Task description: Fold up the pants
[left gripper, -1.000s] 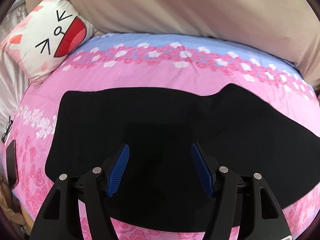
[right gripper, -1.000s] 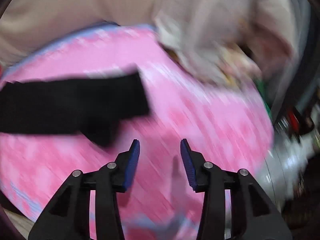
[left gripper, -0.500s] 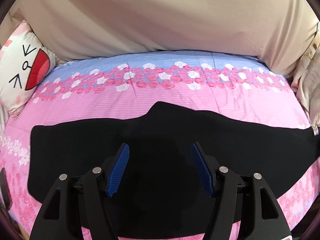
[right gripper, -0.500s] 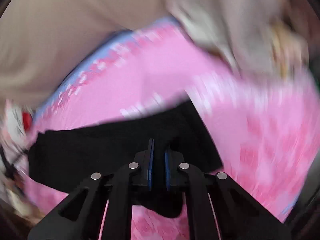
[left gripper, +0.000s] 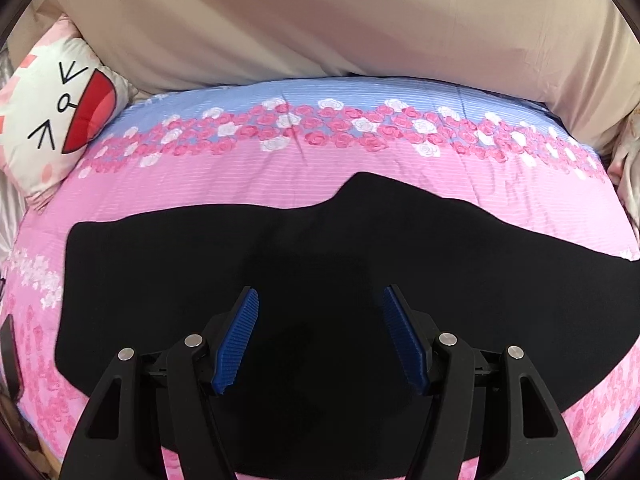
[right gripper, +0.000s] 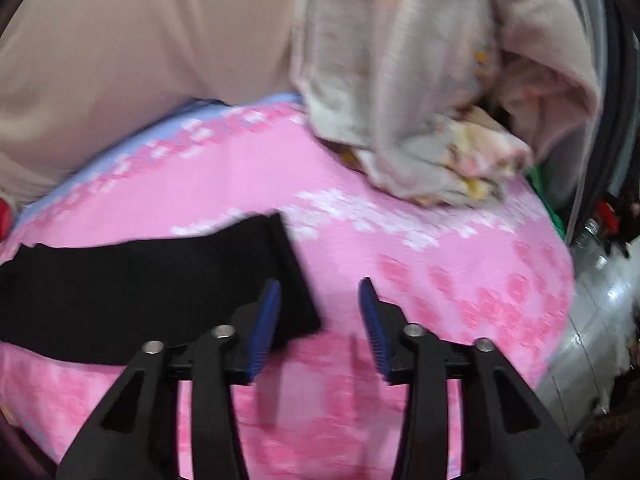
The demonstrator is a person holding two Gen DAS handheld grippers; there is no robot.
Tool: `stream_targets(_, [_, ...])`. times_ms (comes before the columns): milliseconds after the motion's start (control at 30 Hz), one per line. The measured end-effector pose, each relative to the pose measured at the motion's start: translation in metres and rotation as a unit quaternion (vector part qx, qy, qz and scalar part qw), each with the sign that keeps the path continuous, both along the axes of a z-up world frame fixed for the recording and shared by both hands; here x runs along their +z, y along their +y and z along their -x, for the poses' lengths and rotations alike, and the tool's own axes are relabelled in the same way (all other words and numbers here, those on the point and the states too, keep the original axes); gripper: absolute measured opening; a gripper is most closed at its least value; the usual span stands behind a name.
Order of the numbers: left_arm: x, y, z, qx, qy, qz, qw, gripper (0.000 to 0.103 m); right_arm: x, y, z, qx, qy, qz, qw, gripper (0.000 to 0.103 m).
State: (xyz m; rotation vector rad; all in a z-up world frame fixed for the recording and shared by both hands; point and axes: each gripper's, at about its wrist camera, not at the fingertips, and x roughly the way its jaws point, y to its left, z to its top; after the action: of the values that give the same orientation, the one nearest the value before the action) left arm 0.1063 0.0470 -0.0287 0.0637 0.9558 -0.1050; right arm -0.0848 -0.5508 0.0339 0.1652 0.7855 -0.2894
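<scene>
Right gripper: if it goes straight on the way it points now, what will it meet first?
Probably the pink floral bedsheet, just past the end of the black pants. The open right gripper holds nothing; depth is unclear in this blurred view.

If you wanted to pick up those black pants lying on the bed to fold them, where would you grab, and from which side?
Probably the narrow end of the black pants beside the right gripper. That end is a straight, free edge lying flat on the pink bedspread, with bare bedding beyond it. Coming down from above and from the bare-bedding side, one of the fingers could slide under the edge corner while the other presses on top.
</scene>
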Motion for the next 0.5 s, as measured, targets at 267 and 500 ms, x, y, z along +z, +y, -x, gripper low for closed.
stream_targets(267, [0.004,-0.015,0.007,-0.011,-0.015,0.003,0.9998,0.069,-0.042,0.043,-0.085,0.046,0.110,0.066,0.991,0.011])
stream_targets(500, [-0.015,0.032,-0.018,0.073,-0.027,-0.066,0.9947,0.069,-0.047,0.015,-0.083,0.000,0.108,0.078,0.991,0.010])
